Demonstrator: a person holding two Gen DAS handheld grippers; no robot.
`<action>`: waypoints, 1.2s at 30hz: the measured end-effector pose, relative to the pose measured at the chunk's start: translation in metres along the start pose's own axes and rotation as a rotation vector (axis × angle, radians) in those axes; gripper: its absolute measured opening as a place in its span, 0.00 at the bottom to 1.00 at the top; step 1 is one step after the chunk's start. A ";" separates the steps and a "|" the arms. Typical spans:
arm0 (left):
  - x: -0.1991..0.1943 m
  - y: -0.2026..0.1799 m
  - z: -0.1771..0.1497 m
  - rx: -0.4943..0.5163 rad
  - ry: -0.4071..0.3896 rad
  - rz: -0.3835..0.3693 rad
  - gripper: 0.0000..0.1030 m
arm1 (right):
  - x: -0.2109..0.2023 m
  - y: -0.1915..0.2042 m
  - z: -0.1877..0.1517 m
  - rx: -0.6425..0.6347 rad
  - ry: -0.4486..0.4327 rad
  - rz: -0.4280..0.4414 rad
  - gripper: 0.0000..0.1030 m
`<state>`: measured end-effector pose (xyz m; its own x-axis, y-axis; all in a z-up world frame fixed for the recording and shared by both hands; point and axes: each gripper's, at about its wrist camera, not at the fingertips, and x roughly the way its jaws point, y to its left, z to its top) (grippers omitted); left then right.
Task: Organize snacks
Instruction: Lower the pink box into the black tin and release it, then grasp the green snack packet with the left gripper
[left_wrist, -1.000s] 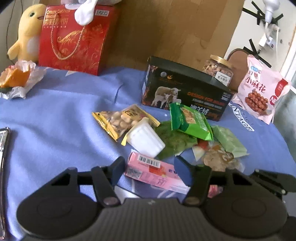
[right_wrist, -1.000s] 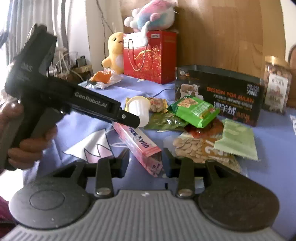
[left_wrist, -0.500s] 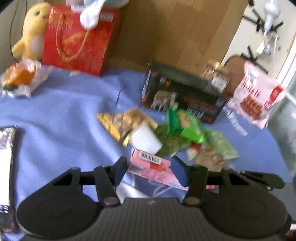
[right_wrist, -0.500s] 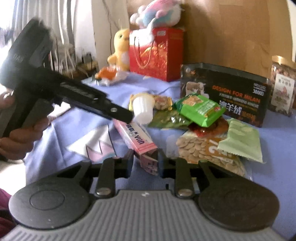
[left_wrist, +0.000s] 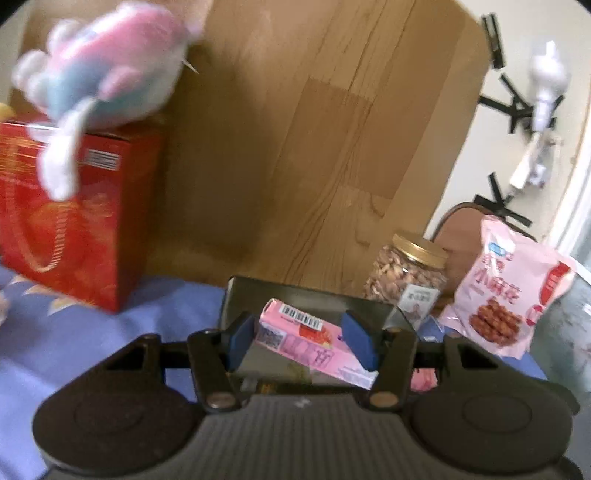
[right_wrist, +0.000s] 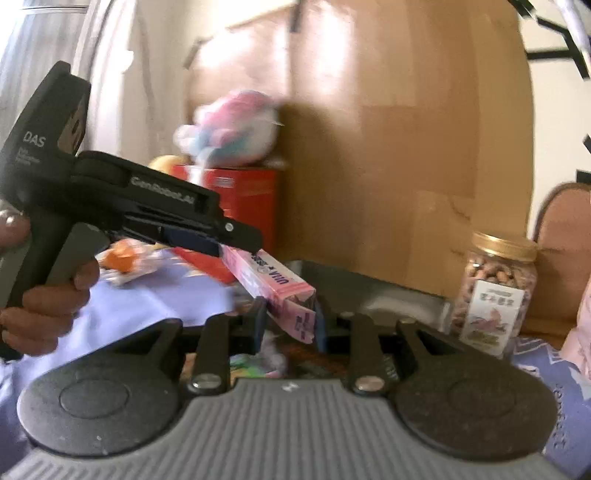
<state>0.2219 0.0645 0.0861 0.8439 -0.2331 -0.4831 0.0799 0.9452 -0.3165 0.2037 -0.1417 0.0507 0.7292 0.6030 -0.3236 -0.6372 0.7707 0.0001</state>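
Observation:
A long pink snack box (left_wrist: 306, 338) hangs in the air above the blue cloth, held at both ends. My left gripper (left_wrist: 299, 339) is shut on its barcode end, the box lying slantwise between the blue pads. In the right wrist view the same box (right_wrist: 273, 282) slopes down from the left gripper (right_wrist: 240, 240) to my right gripper (right_wrist: 288, 325), which is shut on the near end. A person's hand (right_wrist: 44, 306) grips the left tool's handle. The loose snack packets lie mostly hidden beneath the grippers.
A black tin box (left_wrist: 295, 295) sits just behind the pink box. A nut jar (left_wrist: 410, 273) and a pink snack bag (left_wrist: 509, 295) stand to its right. A red gift bag (left_wrist: 74, 221) with a plush toy (left_wrist: 103, 66) on top is at the back left.
Both grippers have risen with the pink box, taking it off the cloth. The right jaws narrowed onto its end. The snack pile has dropped below both views.

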 end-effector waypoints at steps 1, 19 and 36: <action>0.013 0.001 0.003 -0.009 0.013 0.004 0.52 | 0.008 -0.006 0.000 0.006 0.009 -0.013 0.29; -0.017 0.013 -0.034 0.018 0.055 0.029 0.66 | -0.014 -0.020 -0.034 0.186 0.074 0.066 0.52; -0.004 -0.008 -0.090 0.013 0.243 -0.002 0.37 | 0.013 0.013 -0.060 0.141 0.200 0.169 0.43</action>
<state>0.1704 0.0373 0.0171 0.6914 -0.2813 -0.6655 0.0893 0.9473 -0.3077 0.1900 -0.1365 -0.0102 0.5431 0.6836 -0.4876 -0.6942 0.6922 0.1973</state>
